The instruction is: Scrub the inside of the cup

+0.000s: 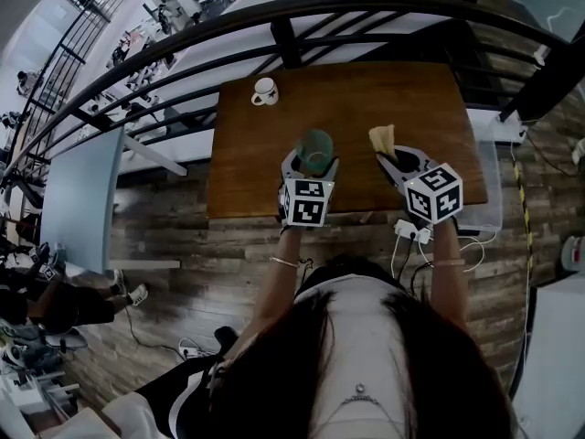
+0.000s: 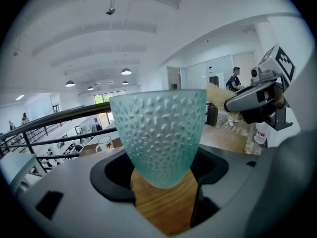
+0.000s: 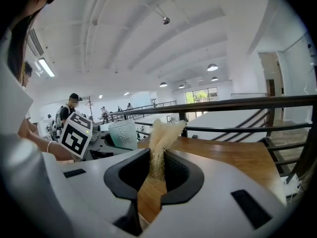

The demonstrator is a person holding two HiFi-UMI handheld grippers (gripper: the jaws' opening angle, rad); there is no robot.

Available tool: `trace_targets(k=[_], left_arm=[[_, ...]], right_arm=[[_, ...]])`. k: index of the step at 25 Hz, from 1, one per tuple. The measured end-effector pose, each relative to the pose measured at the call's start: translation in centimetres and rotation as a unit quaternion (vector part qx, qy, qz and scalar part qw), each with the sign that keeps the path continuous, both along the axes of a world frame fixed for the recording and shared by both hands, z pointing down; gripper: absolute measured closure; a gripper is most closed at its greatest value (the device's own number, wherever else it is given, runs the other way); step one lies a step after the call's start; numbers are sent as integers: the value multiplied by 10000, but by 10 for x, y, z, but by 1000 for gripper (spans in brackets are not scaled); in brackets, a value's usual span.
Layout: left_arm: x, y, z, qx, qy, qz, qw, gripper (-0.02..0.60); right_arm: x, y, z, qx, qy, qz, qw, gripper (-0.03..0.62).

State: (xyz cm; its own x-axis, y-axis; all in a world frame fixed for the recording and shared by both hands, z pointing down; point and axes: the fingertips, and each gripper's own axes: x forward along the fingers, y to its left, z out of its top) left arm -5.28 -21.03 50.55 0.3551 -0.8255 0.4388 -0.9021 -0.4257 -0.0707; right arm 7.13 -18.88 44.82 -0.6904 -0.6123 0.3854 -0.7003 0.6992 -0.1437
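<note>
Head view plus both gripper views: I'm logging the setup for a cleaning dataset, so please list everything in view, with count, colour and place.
brown wooden table: one, brown, in front of the person
black metal railing: one, black, beyond the table's far edge
small white ceramic mug: one, white, table's far left corner
pale green dimpled glass cup: one, pale green, gripped in the left tool
beige fibrous loofah scrubber: one, beige, pinched in the right tool
left tool: one, grey with black-and-white marker cube, closed on the cup
right tool: one, same colours, closed on the scrubber, right of the cup
</note>
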Motion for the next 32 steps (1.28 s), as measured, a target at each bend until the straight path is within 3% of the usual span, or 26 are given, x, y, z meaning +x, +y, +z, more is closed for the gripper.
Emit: trace_targets(k=[32], left_arm=[[-14,14,-20,5,270,-305,9992,239]], right_arm=[[32,8,12,-104,43,848,9963,513]])
